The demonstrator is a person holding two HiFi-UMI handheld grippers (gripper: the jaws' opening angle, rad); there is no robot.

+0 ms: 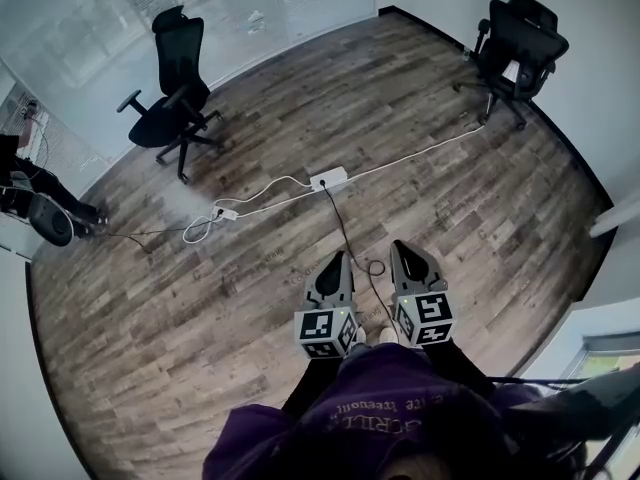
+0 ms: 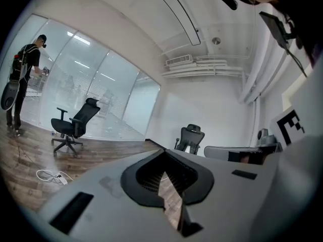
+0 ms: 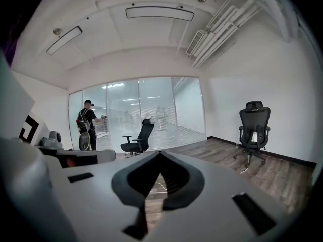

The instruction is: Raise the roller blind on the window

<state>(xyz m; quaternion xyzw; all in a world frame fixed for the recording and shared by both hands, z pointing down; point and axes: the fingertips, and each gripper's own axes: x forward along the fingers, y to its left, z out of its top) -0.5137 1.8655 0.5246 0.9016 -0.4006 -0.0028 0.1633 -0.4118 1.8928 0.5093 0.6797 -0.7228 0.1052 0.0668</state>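
Both grippers are held side by side at waist height over the wood floor, pointing away from the body. My left gripper is shut with nothing between its jaws; in the left gripper view its tips meet in front of a bare room. My right gripper is also shut and empty, its tips closed together. No roller blind shows in any view. A pale window frame sits at the lower right edge of the head view, to the right of and behind the grippers.
A white power strip and cables lie on the floor ahead. One black office chair stands by the glass partition, another black chair by the far right wall. A person stands at the left.
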